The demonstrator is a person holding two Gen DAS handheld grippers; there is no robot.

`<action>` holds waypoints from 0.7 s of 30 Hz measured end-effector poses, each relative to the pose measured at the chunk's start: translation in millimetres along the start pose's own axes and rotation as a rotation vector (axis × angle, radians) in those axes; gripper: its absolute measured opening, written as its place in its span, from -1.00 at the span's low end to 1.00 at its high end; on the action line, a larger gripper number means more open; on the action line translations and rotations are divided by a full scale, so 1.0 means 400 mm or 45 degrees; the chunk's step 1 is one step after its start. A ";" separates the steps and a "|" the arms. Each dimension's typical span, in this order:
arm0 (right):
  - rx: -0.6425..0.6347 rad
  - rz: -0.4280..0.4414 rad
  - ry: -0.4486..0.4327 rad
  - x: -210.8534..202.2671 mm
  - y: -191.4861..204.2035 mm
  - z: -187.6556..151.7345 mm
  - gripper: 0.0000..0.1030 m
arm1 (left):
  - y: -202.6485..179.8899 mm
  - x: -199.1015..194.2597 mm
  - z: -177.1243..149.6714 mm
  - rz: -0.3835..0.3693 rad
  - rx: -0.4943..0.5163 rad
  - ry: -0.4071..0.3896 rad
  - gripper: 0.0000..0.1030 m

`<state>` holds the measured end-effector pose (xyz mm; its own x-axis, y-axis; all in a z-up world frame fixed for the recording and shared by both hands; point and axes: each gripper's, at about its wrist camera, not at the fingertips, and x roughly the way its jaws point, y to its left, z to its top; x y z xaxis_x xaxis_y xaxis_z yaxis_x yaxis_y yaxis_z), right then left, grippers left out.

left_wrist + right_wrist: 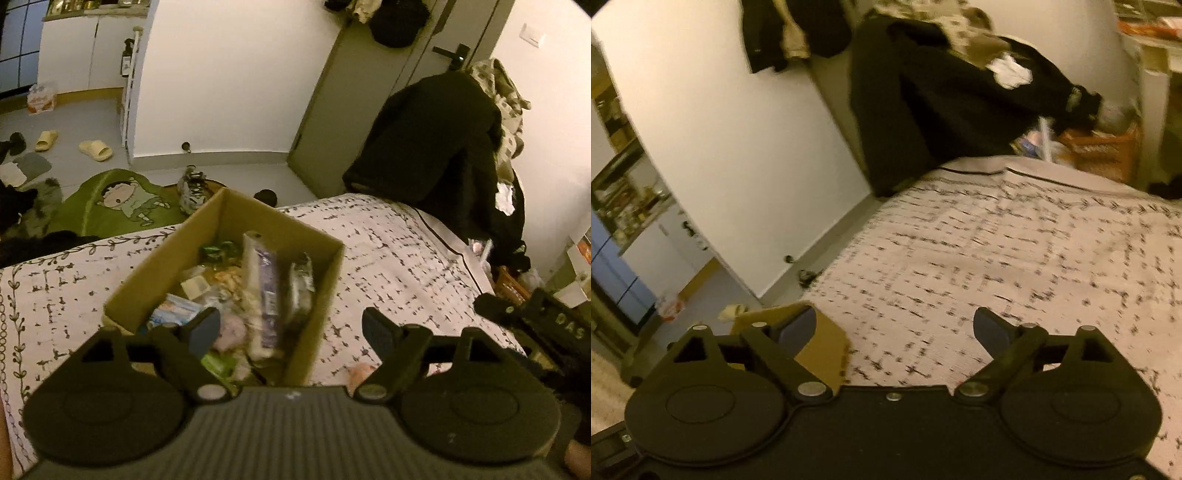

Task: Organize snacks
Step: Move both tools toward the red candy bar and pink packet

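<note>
Both hand-held grippers are wide open and empty right now: the left hand-held gripper [291, 330] hangs over the open brown cardboard box [314, 314] on the bed's white black-flecked bedspread [406, 258], and the right hand-held gripper [895, 328] sits off to the side over bare bedspread, box corner just at its left finger. Snacks are piled loose in the box, a long purple-and-white wrapped pack [264, 295] on top. A stray pinkish packet [360, 371] lies just outside the box. I'd grab that next, pinch it mid-body, then drop it in flat.
</note>
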<state>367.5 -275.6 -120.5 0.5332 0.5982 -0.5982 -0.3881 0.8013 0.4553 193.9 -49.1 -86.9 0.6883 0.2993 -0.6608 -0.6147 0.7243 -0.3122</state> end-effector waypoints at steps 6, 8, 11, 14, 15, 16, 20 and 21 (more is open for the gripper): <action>0.123 -0.096 0.031 0.012 -0.043 -0.011 0.87 | -0.040 -0.008 0.005 -0.035 0.020 -0.015 0.60; 0.164 -0.135 0.035 0.014 -0.056 -0.017 0.88 | -0.058 -0.012 0.003 -0.052 0.018 -0.029 0.60; 0.259 -0.158 0.048 0.016 -0.085 -0.024 0.87 | -0.097 -0.006 -0.004 -0.045 0.041 -0.026 0.60; 0.335 -0.183 0.050 0.017 -0.109 -0.030 0.87 | -0.133 0.007 -0.014 -0.097 0.033 0.003 0.60; 0.359 -0.186 0.052 0.018 -0.117 -0.032 0.87 | -0.145 0.011 -0.017 -0.118 0.031 0.010 0.59; 0.383 -0.187 0.053 0.018 -0.126 -0.035 0.86 | -0.156 0.015 -0.020 -0.142 0.031 0.021 0.59; 0.468 -0.184 0.070 0.027 -0.164 -0.045 0.59 | -0.175 0.045 -0.037 -0.204 -0.036 0.102 0.47; 0.489 -0.183 0.080 0.031 -0.173 -0.049 0.54 | -0.177 0.056 -0.041 -0.214 -0.047 0.130 0.34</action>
<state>386.2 -323.3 -172.4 0.5097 0.4895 -0.7075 0.0020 0.8217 0.5699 246.5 -103.7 -90.9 0.7410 0.1098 -0.6624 -0.5090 0.7352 -0.4476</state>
